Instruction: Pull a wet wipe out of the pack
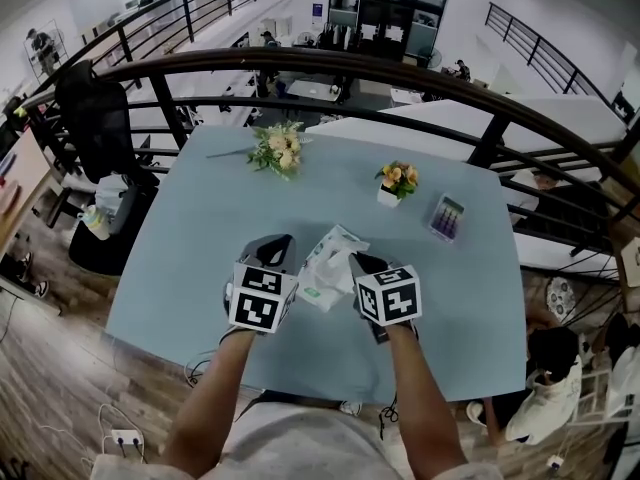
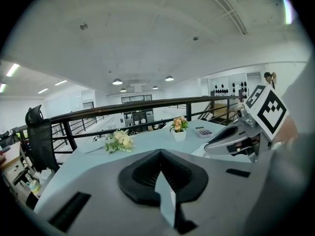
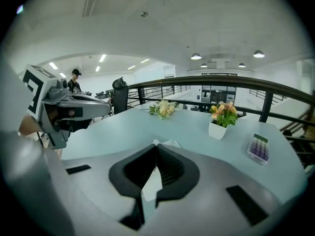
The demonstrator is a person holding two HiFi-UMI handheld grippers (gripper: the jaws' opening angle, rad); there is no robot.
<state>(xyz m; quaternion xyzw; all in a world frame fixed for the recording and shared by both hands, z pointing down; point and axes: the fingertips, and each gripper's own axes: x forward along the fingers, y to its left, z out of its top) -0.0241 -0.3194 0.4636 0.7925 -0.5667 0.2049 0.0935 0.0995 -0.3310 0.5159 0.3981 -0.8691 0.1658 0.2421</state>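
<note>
Where the right gripper's [image 3: 156, 149] jaws meet, they are pressed tight together, with white tissue showing between them and a crumpled bit of the wet wipe [image 3: 166, 143] peeking just past the tips. The left gripper [image 2: 158, 154] also has its jaws drawn fully together; only a thin pale sliver shows in the gap behind the tips, and whether that is the pack or the table cannot be told.

Seen from the head camera, the two grippers point away from the person, side by side and close. The pack [image 1: 320, 286], whitish with a green label, lies on the table between them, and the wipe rises in a rumpled fold from its far end, touching the right gripper's tips. The left gripper's tips sit just beside the pack's left edge.

Farther across the pale blue table [image 1: 200, 238] stand a small white pot of orange flowers [image 1: 396, 181], a loose bouquet [image 1: 278, 150] to its left, and a small box with purple contents [image 1: 447, 217] to its right. A dark curved railing [image 1: 400, 73] runs behind the table.
</note>
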